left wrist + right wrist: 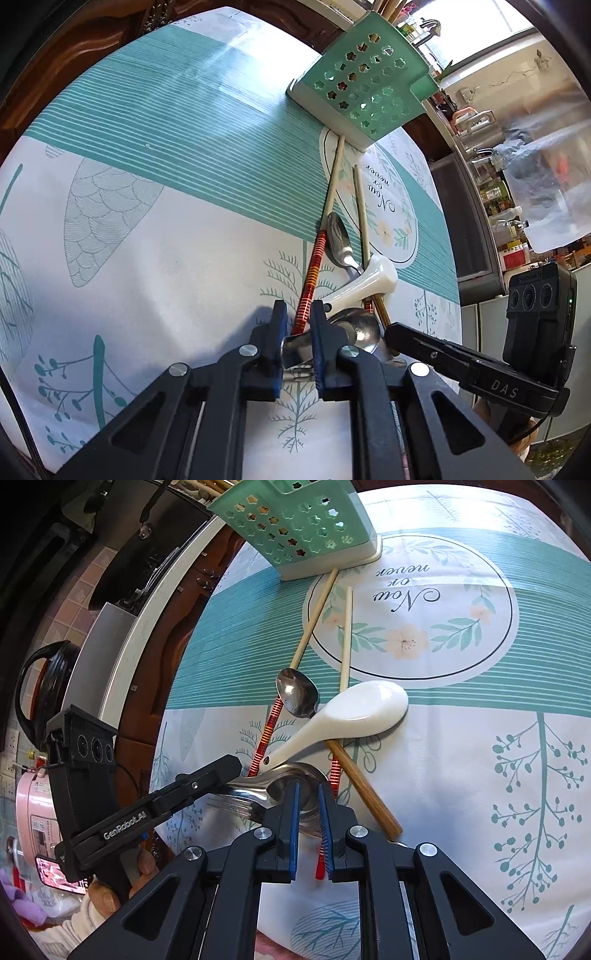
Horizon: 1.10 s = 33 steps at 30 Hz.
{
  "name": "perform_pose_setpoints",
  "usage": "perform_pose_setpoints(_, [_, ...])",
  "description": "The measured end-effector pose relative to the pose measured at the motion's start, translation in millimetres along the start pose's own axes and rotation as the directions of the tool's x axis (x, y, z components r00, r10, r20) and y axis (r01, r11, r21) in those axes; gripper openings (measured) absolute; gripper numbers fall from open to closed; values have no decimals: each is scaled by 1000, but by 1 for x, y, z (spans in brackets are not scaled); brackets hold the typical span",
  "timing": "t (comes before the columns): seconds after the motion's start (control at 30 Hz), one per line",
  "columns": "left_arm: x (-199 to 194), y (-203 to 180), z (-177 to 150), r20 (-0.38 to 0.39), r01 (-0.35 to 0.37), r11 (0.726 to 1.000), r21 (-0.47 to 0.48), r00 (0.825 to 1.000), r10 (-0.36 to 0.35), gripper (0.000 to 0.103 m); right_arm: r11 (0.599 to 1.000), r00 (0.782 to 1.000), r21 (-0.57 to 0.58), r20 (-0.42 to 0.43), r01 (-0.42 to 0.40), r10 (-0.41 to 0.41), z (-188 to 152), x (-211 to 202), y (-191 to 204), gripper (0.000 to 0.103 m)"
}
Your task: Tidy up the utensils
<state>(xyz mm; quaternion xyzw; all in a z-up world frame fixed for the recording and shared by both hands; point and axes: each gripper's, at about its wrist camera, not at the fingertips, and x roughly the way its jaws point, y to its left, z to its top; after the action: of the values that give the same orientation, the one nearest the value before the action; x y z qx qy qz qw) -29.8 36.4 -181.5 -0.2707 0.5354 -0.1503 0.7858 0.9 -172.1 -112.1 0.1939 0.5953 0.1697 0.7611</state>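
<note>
A pile of utensils lies on the tablecloth: a white ceramic spoon (354, 710), a small steel spoon (298, 692), a large steel spoon (295, 781), a fork (236, 806) and red-banded chopsticks (266, 734). A green perforated utensil holder (295, 524) stands beyond them, also in the left wrist view (365, 88). My left gripper (295, 314) is closed on the handle of the large steel spoon (295, 350). My right gripper (308, 790) stands narrowly open over the large spoon's bowl, with a red-banded chopstick (320, 860) between its fingers.
A round table with a teal and white patterned cloth (480, 775) carries everything. Wooden chopsticks (345, 635) point toward the holder. A kitchen counter with jars (498, 206) runs along the right of the left wrist view. A black kettle (44, 686) and a pink appliance (33, 823) stand beyond the table edge.
</note>
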Motion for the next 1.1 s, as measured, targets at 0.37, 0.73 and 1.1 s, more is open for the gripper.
perform_pose_setpoints(0.37, [-20, -29, 10, 109, -118, 984, 136, 989, 103, 3, 996, 1000, -84, 21, 6, -4, 5, 0, 7, 12])
perform_pose_setpoints(0.73, [-47, -31, 16, 145, -179, 970, 164, 977, 155, 2, 952, 984, -271, 141, 141, -106, 5, -7, 33, 15])
perform_pose_setpoints(1.1, [-59, -6, 25, 98, -123, 991, 46, 988, 118, 7, 721, 918, -569, 277, 395, -284, 2, -1, 75, 21])
